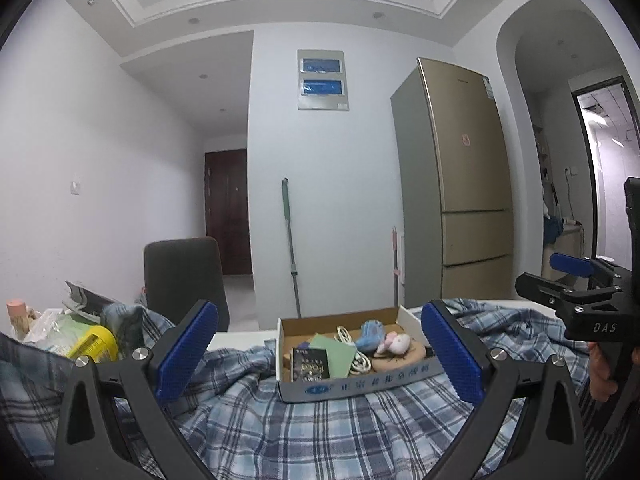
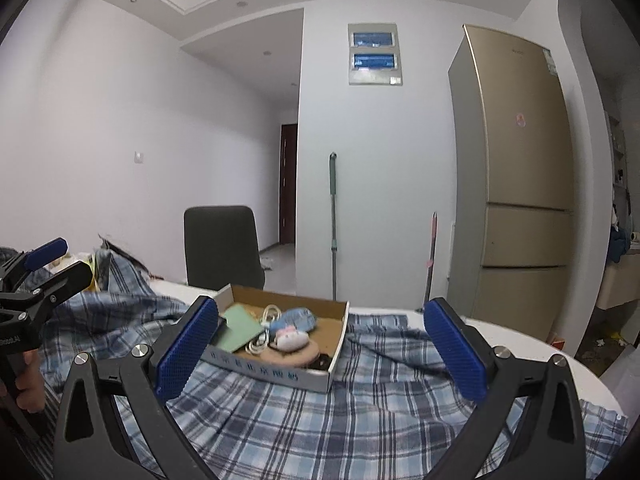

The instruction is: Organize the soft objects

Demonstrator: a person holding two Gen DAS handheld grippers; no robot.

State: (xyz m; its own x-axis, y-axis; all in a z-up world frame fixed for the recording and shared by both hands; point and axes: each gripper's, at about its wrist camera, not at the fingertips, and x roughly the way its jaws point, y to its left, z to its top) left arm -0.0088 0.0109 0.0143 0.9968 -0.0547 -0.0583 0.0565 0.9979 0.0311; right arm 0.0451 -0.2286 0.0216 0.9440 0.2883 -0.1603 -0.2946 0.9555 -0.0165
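Observation:
A blue plaid cloth [image 1: 304, 424] lies crumpled over the table; it also shows in the right wrist view [image 2: 360, 408]. On it stands an open cardboard box [image 1: 344, 386], also in the right wrist view [image 2: 280, 376]. The box holds a pink-white plush [image 1: 394, 343], a blue soft item [image 1: 370, 336], a green booklet [image 1: 334, 354], a white cable and a round tan pad. My left gripper [image 1: 320, 356] is open and empty, just before the box. My right gripper [image 2: 320, 350] is open and empty, also before the box. Each gripper shows at the edge of the other's view.
Clutter with a yellow container [image 1: 94, 344] and bags lies at the table's left. A dark chair [image 2: 222, 246] stands behind the table. A mop [image 2: 333, 216] leans on the wall and a gold fridge [image 2: 520, 176] stands at the right.

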